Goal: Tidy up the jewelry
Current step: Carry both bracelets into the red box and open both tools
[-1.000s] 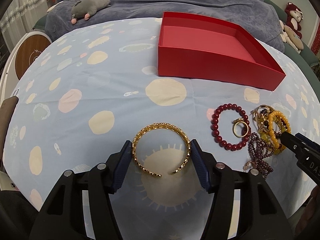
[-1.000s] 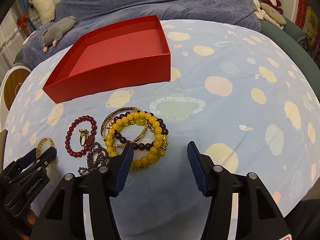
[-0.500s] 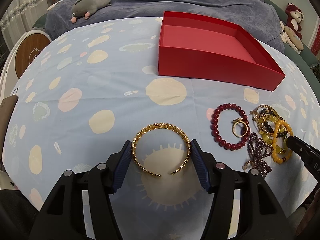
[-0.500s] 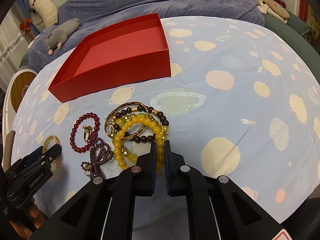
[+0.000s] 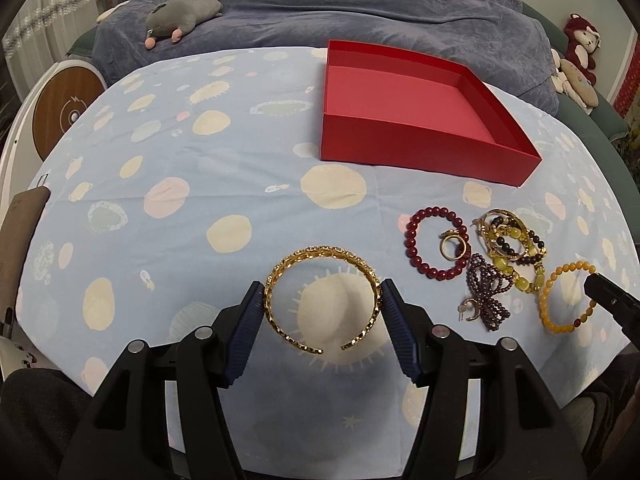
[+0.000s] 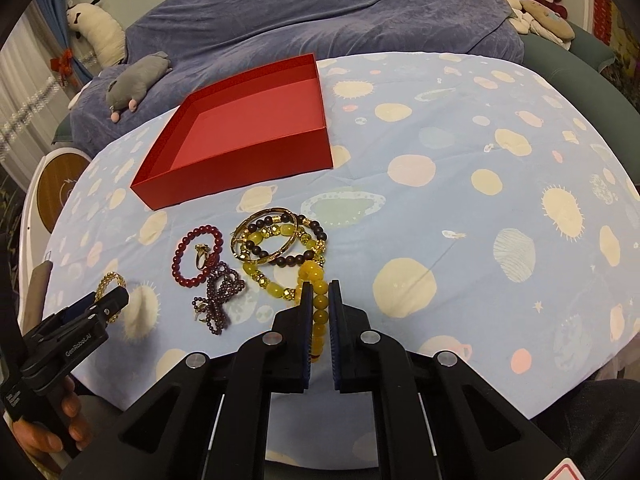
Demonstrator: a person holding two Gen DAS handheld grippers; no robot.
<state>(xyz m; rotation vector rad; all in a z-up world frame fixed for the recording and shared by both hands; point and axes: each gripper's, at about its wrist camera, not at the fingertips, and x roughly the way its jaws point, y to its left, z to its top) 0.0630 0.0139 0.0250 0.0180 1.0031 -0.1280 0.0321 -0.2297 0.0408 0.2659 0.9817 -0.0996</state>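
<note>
The shallow red cardboard box (image 5: 404, 108) sits at the far side of the table with nothing in it, so by the look of things the sorting has hardly begun: every piece of jewelry lies out on the pale blue planet-print tablecloth (image 5: 180, 184).

Nearest to being moved is the amber-yellow beaded bracelet (image 6: 315, 280). The right gripper (image 6: 320, 300) has its jaws drawn in on a stretch of its beads, and the bracelet lies pulled a little clear of the heap, though it appears to rest on the cloth, not lifted.

The open gold chain-link bangle (image 5: 322, 296) lies flat between the fingers of the left gripper (image 5: 322, 320), whose blue pads stand just beside its two sides; whether they press it I cannot tell, and the jaws are spread wide around it rather than clamped.

Untouched between the two are the dark red bead bracelet (image 5: 434, 242) with a gold ring (image 5: 450, 245) lying inside its loop, a purple beaded bow-shaped piece (image 5: 486, 292), and a tangle of gold bangles and yellow-and-dark bead strands (image 5: 512, 240) stacked on one another.

My judgement: nothing is yet put away, two pieces are being taken up, and at least four more items remain to carry to the box afterwards
</note>
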